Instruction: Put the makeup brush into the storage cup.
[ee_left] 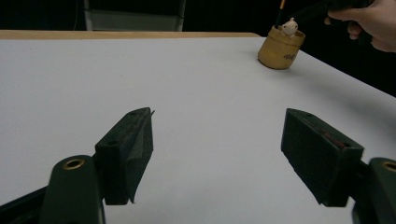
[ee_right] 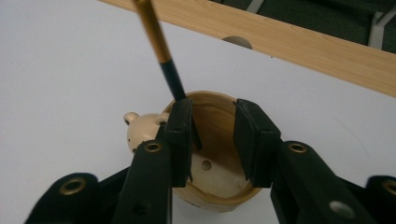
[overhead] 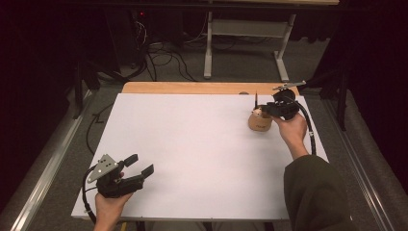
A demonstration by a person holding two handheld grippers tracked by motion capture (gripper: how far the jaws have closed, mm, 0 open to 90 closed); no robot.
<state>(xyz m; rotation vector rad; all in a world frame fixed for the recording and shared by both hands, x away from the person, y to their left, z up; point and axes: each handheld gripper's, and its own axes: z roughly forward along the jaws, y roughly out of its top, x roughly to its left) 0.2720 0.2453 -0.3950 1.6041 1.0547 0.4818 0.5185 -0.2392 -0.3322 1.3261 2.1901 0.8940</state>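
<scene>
The right claw (ee_right: 212,140) hangs over the mouth of a wooden pen holder (ee_right: 215,154), its jaws parted with a narrow gap between them and clamped on nothing. A pen (ee_right: 161,51) with a gold upper shaft and a black lower part stands in the holder just beside one jaw. Its long axis runs steeply upward out of the cup, leaning a little away from that jaw. Its top end is cut off by the edge of the right gripper view, and its lower tip is hidden behind the jaw. Whether the jaw touches it cannot be told.

A small cream animal figure (ee_right: 142,130) sits at the holder's rim. In the high view the holder (overhead: 260,121) stands upright near the far right corner of the white table (overhead: 192,144).

The left claw (overhead: 140,163) rests low at the near left corner, jaws wide apart and empty, well away from the holder.
</scene>
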